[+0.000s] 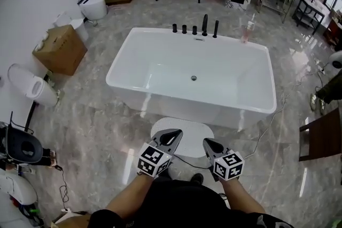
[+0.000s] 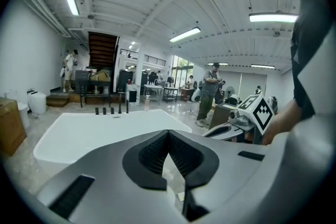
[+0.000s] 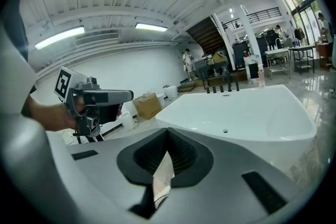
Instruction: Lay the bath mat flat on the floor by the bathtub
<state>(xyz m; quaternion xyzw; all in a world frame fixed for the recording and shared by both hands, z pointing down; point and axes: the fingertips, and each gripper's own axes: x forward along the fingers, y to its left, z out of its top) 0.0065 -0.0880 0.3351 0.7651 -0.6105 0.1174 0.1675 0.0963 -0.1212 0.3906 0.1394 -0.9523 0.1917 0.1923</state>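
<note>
- Cardboard box: far left, on marble floor, against wall.
- Left gripper: jaws clenched together, nothing gripped; held above near-left part of mat.
- Bath mat: white, rounded; lies flat on floor just beside bathtub's near wall, between tub and person.
- Bathtub: white, rectangular, freestanding; black tap fittings on far rim.
- Right gripper: jaws clenched together, nothing gripped; held above mat's near-right edge, near left gripper, apart from it.

Close ahead, bathtub wall; open floor either side.
</note>
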